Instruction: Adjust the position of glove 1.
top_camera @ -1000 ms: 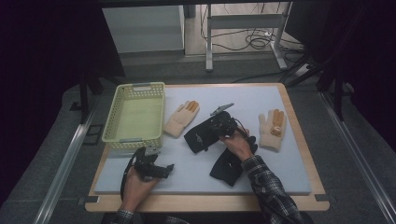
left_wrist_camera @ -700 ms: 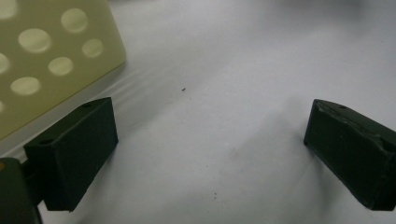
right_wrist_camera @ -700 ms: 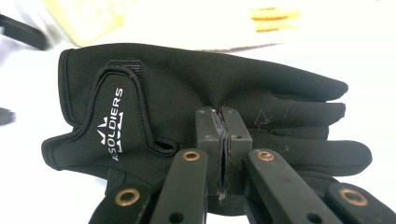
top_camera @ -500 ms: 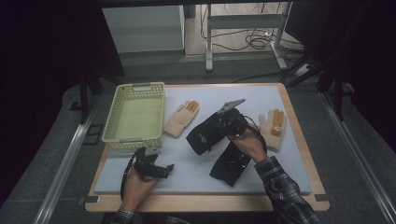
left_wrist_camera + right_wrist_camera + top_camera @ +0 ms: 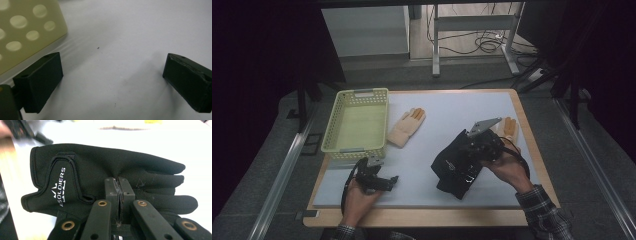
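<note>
Gripping "SOLDIERS"-marked black glove

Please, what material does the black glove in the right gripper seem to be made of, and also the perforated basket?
The black glove looks like a soft synthetic fabric, perhaps neoprene: matte surface, stitched seams, a printed white logo, and it puckers where the right gripper pinches it. The basket seems moulded plastic, pale yellow-green with a slight sheen and round holes in its walls.
</note>
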### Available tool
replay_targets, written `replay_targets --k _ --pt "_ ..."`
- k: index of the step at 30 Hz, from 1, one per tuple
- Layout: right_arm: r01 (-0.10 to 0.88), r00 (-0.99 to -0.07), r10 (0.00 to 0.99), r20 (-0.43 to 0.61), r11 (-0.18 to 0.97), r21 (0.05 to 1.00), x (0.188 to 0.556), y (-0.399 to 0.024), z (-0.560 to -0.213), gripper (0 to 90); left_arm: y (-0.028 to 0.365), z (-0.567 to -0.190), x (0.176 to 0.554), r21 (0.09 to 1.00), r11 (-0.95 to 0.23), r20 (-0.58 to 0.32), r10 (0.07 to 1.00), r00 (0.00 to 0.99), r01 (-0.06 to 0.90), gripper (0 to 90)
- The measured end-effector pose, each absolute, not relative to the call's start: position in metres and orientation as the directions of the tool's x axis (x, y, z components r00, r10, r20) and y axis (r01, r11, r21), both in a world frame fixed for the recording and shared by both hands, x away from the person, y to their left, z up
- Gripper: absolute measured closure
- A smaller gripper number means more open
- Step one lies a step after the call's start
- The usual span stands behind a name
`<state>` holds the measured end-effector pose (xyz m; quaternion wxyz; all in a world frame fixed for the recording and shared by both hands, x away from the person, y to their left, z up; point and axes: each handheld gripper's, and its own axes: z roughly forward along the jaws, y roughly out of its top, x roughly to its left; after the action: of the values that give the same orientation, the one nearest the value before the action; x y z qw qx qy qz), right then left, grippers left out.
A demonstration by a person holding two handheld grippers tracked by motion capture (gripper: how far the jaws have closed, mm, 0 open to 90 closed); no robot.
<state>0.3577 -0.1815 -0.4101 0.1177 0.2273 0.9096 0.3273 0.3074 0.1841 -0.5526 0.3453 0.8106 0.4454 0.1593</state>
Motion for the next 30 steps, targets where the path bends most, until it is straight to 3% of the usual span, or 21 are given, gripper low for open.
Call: replay_targets --k 17,19,22,24,27,30 --pt "0.370 -0.877 0.476 -0.067 0.757 0.539 0.361 -0.189 -0.490 84.0 0.184 -0.553 0.307 0.699 -0.367 -0.048 0.831 0.553 0.613 2.8" --pt "0.363 -0.876 0.477 -0.069 0.747 0.557 0.360 -0.189 -0.492 78.9 0.184 -0.553 0.307 0.700 -0.367 -0.048 0.832 0.553 0.613 2.8" --pt "0.386 -0.862 0.506 -0.035 0.698 0.603 0.359 -0.196 -0.488 62.8 0.184 -0.553 0.307 0.700 -0.367 -0.048 0.832 0.553 0.613 2.8" --pt "0.396 -0.843 0.536 -0.047 0.677 0.620 0.357 -0.203 -0.483 59.0 0.184 -0.553 0.307 0.700 -0.367 -0.048 0.832 0.553 0.613 2.8" --pt "0.430 -0.808 0.589 -0.028 0.622 0.654 0.356 -0.220 -0.479 58.5 0.184 -0.553 0.307 0.699 -0.368 -0.048 0.831 0.553 0.613 2.8" --pt "0.476 -0.763 0.646 -0.002 0.565 0.674 0.354 -0.240 -0.481 69.3 0.184 -0.553 0.307 0.699 -0.367 -0.048 0.832 0.553 0.613 2.8"
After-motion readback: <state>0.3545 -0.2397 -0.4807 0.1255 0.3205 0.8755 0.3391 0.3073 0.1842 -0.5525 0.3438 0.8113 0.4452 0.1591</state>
